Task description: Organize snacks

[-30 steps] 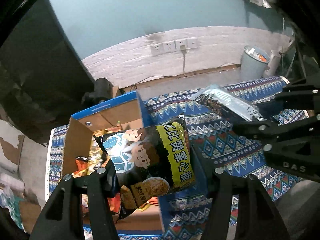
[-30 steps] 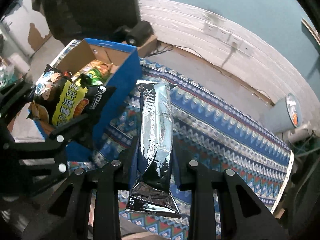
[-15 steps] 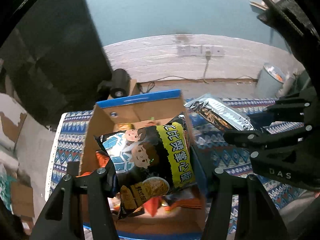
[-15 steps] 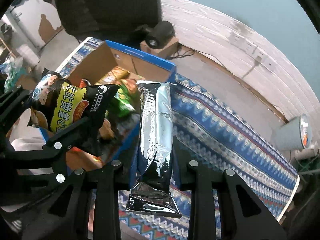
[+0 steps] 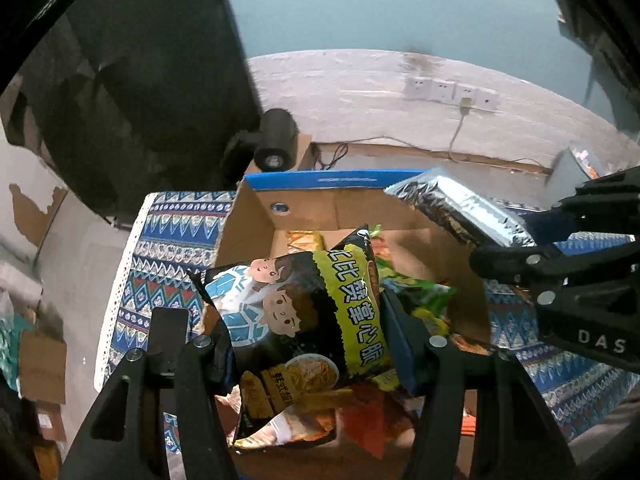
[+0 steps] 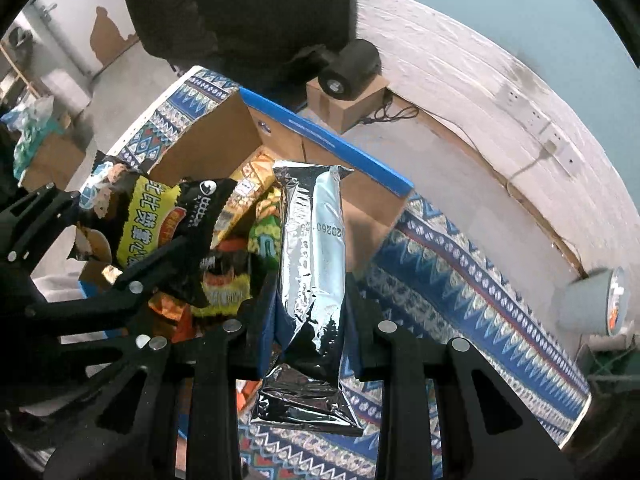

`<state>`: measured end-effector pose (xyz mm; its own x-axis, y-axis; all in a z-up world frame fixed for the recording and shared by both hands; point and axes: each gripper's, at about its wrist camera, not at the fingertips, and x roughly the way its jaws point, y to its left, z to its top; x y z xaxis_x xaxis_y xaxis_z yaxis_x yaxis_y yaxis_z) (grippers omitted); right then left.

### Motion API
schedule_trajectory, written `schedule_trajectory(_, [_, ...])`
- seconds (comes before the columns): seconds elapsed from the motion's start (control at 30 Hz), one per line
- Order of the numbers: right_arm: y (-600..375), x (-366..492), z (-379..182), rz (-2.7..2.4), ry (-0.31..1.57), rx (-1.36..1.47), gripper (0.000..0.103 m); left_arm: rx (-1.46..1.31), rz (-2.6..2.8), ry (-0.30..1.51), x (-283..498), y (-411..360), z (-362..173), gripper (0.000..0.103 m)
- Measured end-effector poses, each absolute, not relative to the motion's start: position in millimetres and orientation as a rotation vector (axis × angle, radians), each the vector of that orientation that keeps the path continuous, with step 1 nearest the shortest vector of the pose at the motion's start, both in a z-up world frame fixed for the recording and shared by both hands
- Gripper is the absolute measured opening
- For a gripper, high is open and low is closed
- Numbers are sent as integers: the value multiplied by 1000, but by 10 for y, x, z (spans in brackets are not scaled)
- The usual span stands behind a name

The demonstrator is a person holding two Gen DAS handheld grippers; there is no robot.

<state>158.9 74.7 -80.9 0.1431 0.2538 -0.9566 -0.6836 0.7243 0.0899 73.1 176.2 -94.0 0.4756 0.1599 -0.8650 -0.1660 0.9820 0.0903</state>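
Left gripper [image 5: 316,344], clamped on the noodle snack bag [image 5: 304,320] at centre frame above the open box [image 5: 332,182], should release only once low inside, while the right gripper [image 6: 310,320], clenching the silver packet [image 6: 312,264], waits clear.

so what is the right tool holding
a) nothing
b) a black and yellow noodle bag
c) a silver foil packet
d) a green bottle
c: in the right wrist view the right tool is shut on a silver foil packet, held upright over the edge of the cardboard box; the black and yellow noodle bag is in the left tool.
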Motion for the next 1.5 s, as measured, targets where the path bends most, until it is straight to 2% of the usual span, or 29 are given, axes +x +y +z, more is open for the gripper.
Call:
schedule_trajectory(0.3, [952, 1722, -935, 728, 1291, -425, 29, -42, 240, 1084, 876, 1894, -993, 62])
schedule_trajectory(0.4, [927, 1738, -906, 722, 1282, -432, 31, -50, 258, 1093, 878, 1916, -999, 70])
schedule_trajectory(0.5, [844, 1741, -852, 717, 1277, -425, 34, -74, 246, 1089, 842, 1924, -944, 71])
schedule_trajectory(0.6, [725, 1737, -788, 704, 1275, -424, 35, -80, 236, 1083, 794, 1901, -866, 79])
schedule_trajectory(0.77, [497, 1693, -627, 697, 1256, -405, 47, -67, 225, 1060, 688, 1814, -718, 81])
schedule_trajectory(0.9, [360, 1590, -487, 703, 1224, -396, 52, -50, 212, 1056, 567, 1725, -615, 82])
schedule_trajectory(1.03, [247, 1474, -359, 719, 1195, -366, 60, -49, 206, 1029, 430, 1657, -470, 88])
schedule_trajectory(1.2, [93, 1363, -189, 734, 1157, -285, 68, -45, 208, 996, 321, 1578, -303, 88])
schedule_trajectory(1.27, [34, 1329, -129, 726, 1136, -262, 74, -45, 209, 986, 286, 1551, -260, 88])
schedule_trajectory(1.37, [-43, 1279, -60, 705, 1101, -235, 77, -39, 222, 970, 251, 1504, -204, 92])
schedule_trajectory(1.5, [-106, 1193, -9, 699, 1076, -226, 78, -25, 231, 956, 221, 1449, -160, 92])
